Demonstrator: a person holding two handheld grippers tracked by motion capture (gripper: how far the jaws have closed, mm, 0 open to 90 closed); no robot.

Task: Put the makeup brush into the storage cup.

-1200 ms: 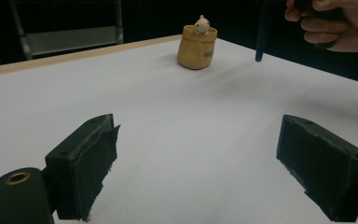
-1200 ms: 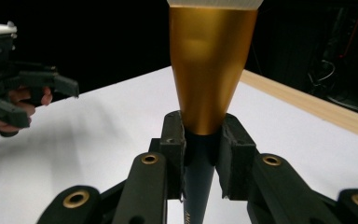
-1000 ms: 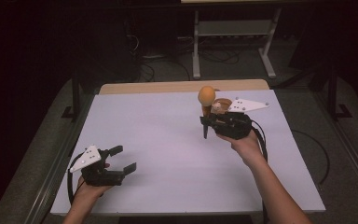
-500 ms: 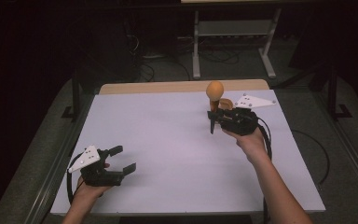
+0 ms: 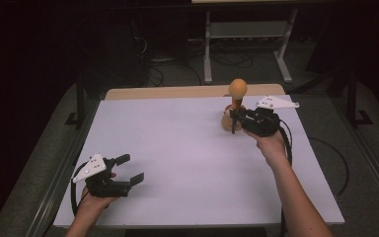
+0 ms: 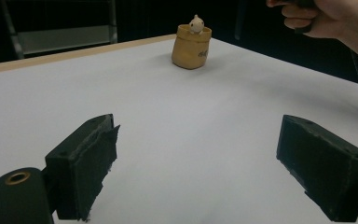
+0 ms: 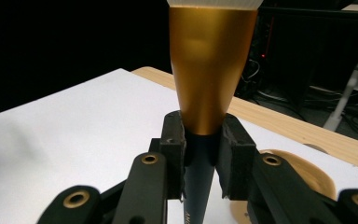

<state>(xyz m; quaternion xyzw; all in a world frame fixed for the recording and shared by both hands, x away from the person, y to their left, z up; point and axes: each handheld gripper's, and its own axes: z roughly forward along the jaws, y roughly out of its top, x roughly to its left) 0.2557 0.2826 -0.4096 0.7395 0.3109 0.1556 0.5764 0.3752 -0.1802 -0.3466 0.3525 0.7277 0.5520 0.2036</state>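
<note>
Lower left of high view: left gripper (image 5: 126, 171) idle near table (image 5: 177, 163) edge, jaws spread, nothing between. Upper right: right gripper (image 5: 234, 120) pinching golden brush (image 5: 237, 90) by its dark stem, held upright above tan pouch (image 5: 226, 120). Lifted clear, seemingly; setting down elsewhere or back in pouch left.

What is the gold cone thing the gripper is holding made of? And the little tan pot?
The cone looks like smooth satin metal or metallic-coated plastic: it has a soft golden sheen. The right gripper clamps its dark tip. The tan pot looks matte and slightly wrinkled, maybe paper, fabric or clay; hard to tell.
</note>
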